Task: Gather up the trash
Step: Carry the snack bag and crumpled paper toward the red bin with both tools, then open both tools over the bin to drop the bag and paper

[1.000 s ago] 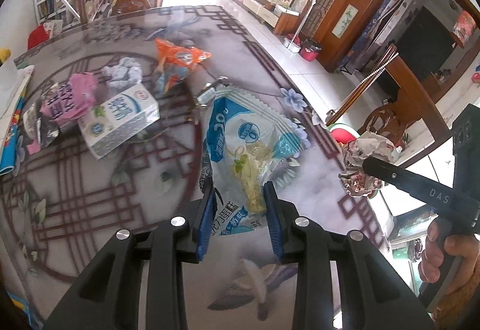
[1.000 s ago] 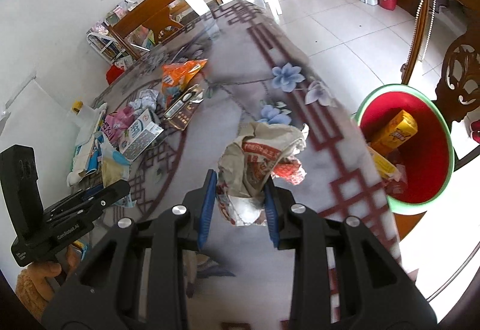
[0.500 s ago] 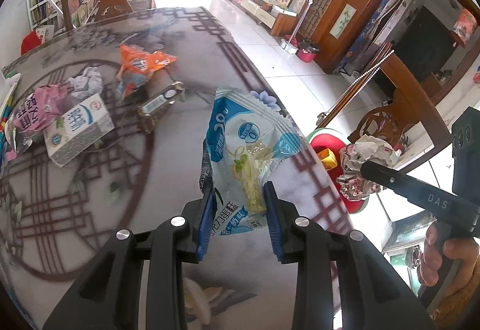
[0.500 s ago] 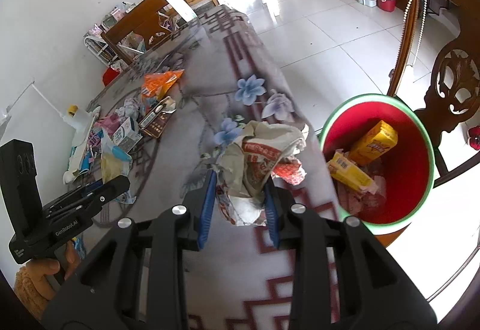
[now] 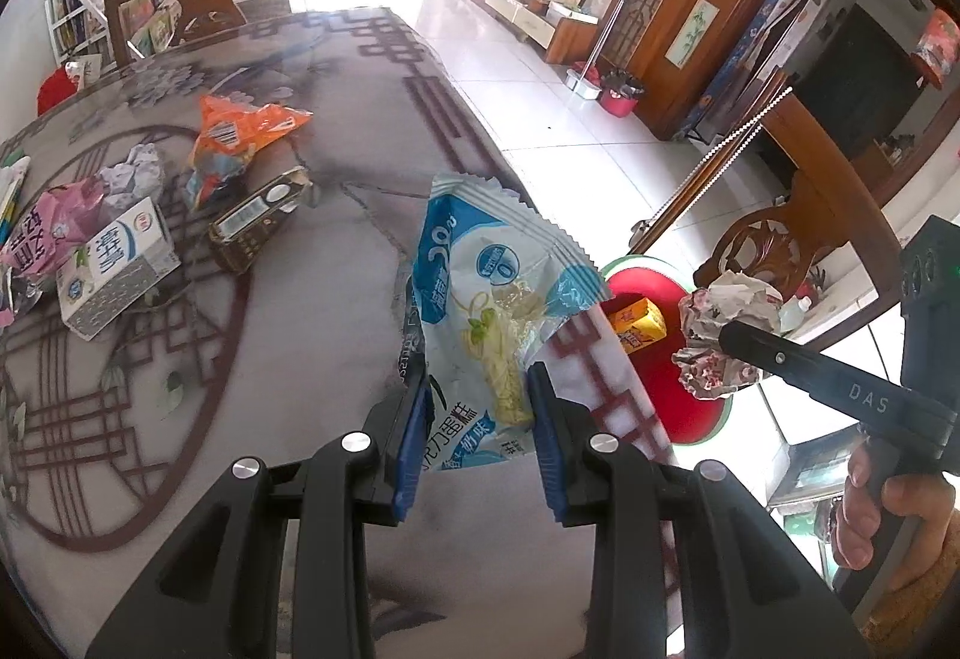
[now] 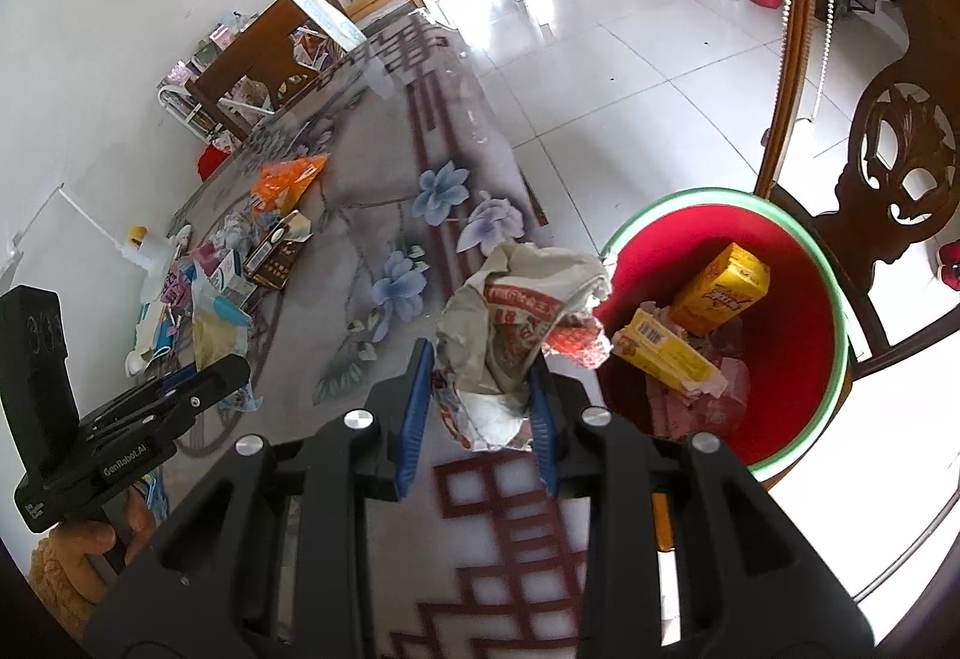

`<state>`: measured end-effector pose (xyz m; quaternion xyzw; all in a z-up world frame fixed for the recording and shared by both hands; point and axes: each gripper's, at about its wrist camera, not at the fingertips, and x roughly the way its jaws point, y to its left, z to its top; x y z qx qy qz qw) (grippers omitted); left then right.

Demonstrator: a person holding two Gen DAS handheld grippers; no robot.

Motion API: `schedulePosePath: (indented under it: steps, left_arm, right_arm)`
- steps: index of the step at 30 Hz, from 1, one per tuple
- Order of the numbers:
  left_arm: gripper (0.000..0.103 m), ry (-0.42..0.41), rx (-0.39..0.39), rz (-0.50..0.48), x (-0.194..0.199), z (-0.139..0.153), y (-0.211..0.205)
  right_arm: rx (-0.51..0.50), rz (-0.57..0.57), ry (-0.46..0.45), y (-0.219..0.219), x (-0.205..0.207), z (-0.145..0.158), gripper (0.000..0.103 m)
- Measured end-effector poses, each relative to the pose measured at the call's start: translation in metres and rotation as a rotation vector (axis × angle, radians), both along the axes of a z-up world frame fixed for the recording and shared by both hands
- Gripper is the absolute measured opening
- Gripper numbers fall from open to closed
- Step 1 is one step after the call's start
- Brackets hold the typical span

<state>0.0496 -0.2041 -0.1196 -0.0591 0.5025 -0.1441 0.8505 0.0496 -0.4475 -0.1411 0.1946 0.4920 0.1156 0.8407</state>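
My left gripper (image 5: 477,407) is shut on a blue and white snack wrapper (image 5: 492,287) and holds it above the table's right edge. My right gripper (image 6: 480,395) is shut on a crumpled paper wrapper (image 6: 516,311), held at the table edge beside the red trash bin (image 6: 798,359). The bin stands on the floor with a green rim and holds yellow boxes (image 6: 720,290). In the left wrist view the crumpled wrapper (image 5: 720,335) hangs over the bin (image 5: 666,377).
On the patterned table (image 5: 300,359) lie an orange bag (image 5: 240,137), a milk carton (image 5: 114,263), a pink packet (image 5: 42,233), crumpled tissue (image 5: 132,173) and a dark box (image 5: 258,221). A carved wooden chair (image 6: 888,131) stands behind the bin.
Both grippers have moved right toward the table edge with their wrappers. The red bin has come fuller into both views; the crumpled wrapper now sits close to its rim.
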Motion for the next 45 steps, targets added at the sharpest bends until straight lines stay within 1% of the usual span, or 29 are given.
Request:
schedulePosePath:
  steps: [8,14,20,24,31,38,40,42,43,44,45]
  left_arm:
    - [0.030,-0.012,0.001,-0.036,0.015,0.002,-0.030]
    - [0.030,-0.003,-0.003,-0.100,0.028,0.000,-0.071]
    - [0.030,-0.014,0.001,-0.181,0.037,0.001,-0.115]
    - [0.030,-0.022,-0.011,-0.220,0.045,0.004,-0.140]
    - [0.030,-0.023,-0.028,-0.282,0.046,0.007,-0.170]
    - [0.030,0.004,-0.039,-0.308,0.048,0.002,-0.184]
    - [0.030,0.029,-0.042,-0.326,0.050,-0.002,-0.188]
    - [0.035,0.042,-0.041,-0.334,0.050,-0.004,-0.191]
    - [0.040,0.043,-0.038,-0.332,0.051,-0.005,-0.191]
    - [0.052,0.044,-0.040,-0.331,0.051,-0.006,-0.191]
    - [0.059,0.043,-0.047,-0.326,0.051,-0.006,-0.190]
  right_arm:
    - [-0.010,-0.050,-0.008,-0.032,0.002,0.003,0.030]
    - [-0.009,-0.107,-0.005,-0.064,-0.003,0.000,0.030]
    - [-0.005,-0.169,0.009,-0.098,-0.008,-0.004,0.030]
    - [-0.008,-0.198,0.015,-0.117,-0.010,-0.006,0.030]
    - [-0.009,-0.220,0.022,-0.135,-0.013,-0.008,0.030]
    - [-0.011,-0.231,0.024,-0.143,-0.015,-0.008,0.030]
    - [-0.007,-0.231,0.027,-0.144,-0.014,-0.009,0.031]
    - [0.000,-0.229,0.035,-0.143,-0.012,-0.011,0.031]
    - [0.001,-0.229,0.036,-0.142,-0.012,-0.011,0.033]
    - [0.001,-0.229,0.037,-0.141,-0.011,-0.011,0.034]
    - [0.001,-0.230,0.036,-0.141,-0.011,-0.011,0.034]
